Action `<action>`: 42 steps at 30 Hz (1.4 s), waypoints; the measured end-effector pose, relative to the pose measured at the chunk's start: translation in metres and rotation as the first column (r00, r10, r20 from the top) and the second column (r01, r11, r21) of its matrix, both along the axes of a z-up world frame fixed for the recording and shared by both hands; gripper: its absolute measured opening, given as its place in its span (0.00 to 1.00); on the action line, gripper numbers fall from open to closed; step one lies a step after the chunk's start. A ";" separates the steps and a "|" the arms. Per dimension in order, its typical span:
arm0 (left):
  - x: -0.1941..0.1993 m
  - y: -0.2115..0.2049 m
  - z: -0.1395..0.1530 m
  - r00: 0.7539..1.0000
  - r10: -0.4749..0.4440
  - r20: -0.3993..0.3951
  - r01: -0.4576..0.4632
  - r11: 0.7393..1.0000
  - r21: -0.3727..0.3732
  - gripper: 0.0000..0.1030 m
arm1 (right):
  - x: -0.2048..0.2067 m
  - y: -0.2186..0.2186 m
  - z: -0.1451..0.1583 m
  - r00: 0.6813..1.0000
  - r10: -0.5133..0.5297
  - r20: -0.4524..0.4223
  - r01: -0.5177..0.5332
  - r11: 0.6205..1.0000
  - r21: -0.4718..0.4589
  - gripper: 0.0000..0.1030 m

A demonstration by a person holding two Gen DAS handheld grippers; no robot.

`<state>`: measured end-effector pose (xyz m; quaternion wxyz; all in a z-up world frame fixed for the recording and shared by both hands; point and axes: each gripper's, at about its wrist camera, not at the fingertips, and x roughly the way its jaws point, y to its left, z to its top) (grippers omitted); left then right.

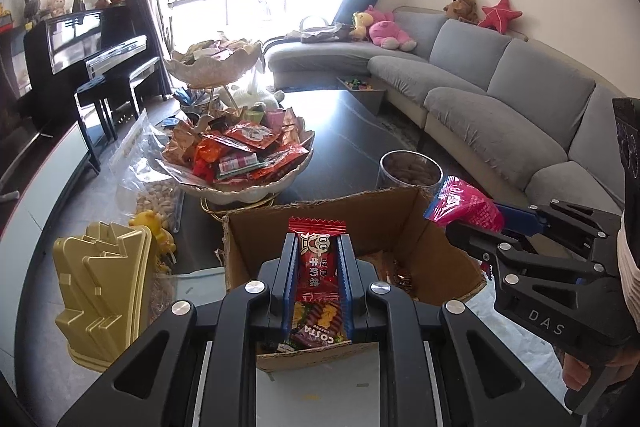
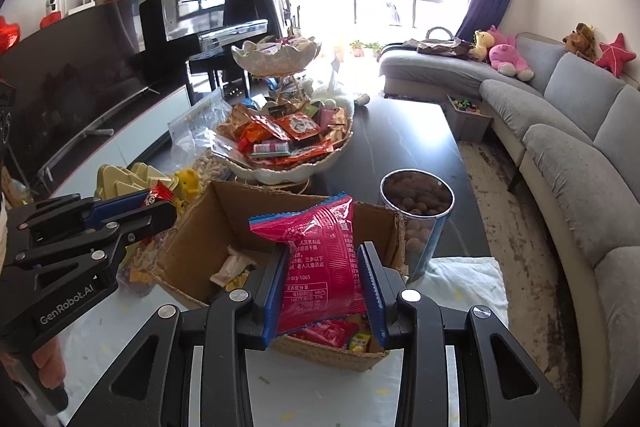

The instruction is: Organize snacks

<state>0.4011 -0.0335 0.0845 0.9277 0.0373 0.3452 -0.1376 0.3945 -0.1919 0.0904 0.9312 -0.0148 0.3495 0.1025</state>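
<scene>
My left gripper point(image 1: 317, 259) is shut on a red milk-candy packet point(image 1: 317, 259) and holds it over the open cardboard box point(image 1: 380, 217). It also shows in the right wrist view point(image 2: 154, 201) at the left, with the red packet's tip point(image 2: 160, 191) sticking out. My right gripper point(image 2: 325, 267) is shut on a pink snack bag point(image 2: 318, 259), held over the same box point(image 2: 200, 227). It shows in the left wrist view point(image 1: 472, 219) at the right with the pink bag point(image 1: 466, 201). Loose snacks point(image 1: 320, 323) lie in the box bottom.
A two-tier white shell-shaped dish point(image 1: 256, 187) heaped with snack packets stands behind the box on the dark table point(image 1: 352, 131). A metal-rimmed can of nuts point(image 2: 416, 215) stands right of the box. A gold tray stack point(image 1: 100, 291), a yellow toy point(image 1: 154, 227) and a pistachio bag point(image 1: 156, 199) lie left. A grey sofa point(image 2: 560, 131) runs along the right.
</scene>
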 end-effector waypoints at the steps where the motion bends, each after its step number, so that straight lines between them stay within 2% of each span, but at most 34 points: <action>1: 0.004 0.000 -0.001 1.000 0.008 -0.007 -0.008 1.000 0.001 0.19 | 0.003 0.000 -0.001 1.000 -0.002 -0.008 0.002 1.000 0.000 0.36; 2: 0.008 0.001 -0.002 1.000 0.011 -0.014 -0.011 1.000 -0.002 0.23 | 0.006 0.000 -0.003 1.000 -0.004 -0.015 0.004 1.000 0.002 0.36; 3: 0.011 0.002 -0.003 1.000 0.017 -0.020 -0.017 1.000 -0.001 0.31 | 0.009 0.000 -0.003 1.000 -0.008 -0.020 0.008 1.000 0.003 0.36; 4: 0.012 0.002 -0.005 0.999 0.027 -0.018 -0.027 1.000 0.003 0.34 | 0.012 0.000 -0.005 1.000 -0.011 -0.029 0.011 1.000 0.001 0.38; 5: 0.013 0.002 -0.005 0.999 0.032 -0.014 -0.032 0.999 0.008 0.36 | 0.013 -0.001 -0.006 0.999 -0.014 -0.038 0.014 1.000 0.001 0.44; 8: 0.011 0.004 -0.009 0.999 0.045 -0.015 -0.045 0.999 0.023 0.44 | 0.015 -0.003 -0.010 0.999 -0.028 -0.039 0.028 1.000 -0.011 0.54; 10: 0.007 0.005 -0.011 0.999 0.052 -0.013 -0.052 0.998 0.027 0.44 | 0.015 -0.003 -0.011 0.999 -0.032 -0.041 0.032 0.999 -0.006 0.55; 14: -0.006 0.008 -0.011 0.997 0.075 0.014 -0.075 0.996 0.041 0.55 | 0.007 -0.006 -0.013 0.999 -0.041 -0.033 0.041 0.999 -0.003 0.63; 16: -0.016 0.010 -0.010 0.996 0.087 0.029 -0.088 0.995 0.043 0.61 | -0.001 -0.006 -0.013 0.999 -0.050 -0.017 0.050 0.999 -0.011 0.63; 21: -0.046 0.013 -0.007 0.992 0.099 0.082 -0.104 0.993 0.054 0.70 | -0.029 -0.009 -0.009 0.997 -0.070 0.031 0.071 0.997 -0.016 0.73; 25: -0.074 0.017 -0.006 0.989 0.110 0.103 -0.113 0.993 0.031 0.76 | -0.057 -0.010 -0.006 0.993 -0.091 0.076 0.093 0.996 -0.011 0.78; 29: -0.096 0.018 -0.007 0.986 0.115 0.116 -0.121 0.992 0.038 0.81 | -0.085 -0.013 -0.005 0.987 -0.120 0.106 0.121 0.993 -0.001 0.81; 36: -0.144 0.022 -0.004 0.973 0.137 0.187 -0.146 0.989 0.035 0.92 | -0.136 -0.014 -0.006 0.975 -0.150 0.162 0.152 0.988 -0.004 0.86; 42: -0.186 0.021 -0.004 0.962 0.144 0.233 -0.154 0.988 0.024 0.98 | -0.174 -0.019 -0.007 0.971 -0.163 0.176 0.162 0.987 0.022 0.88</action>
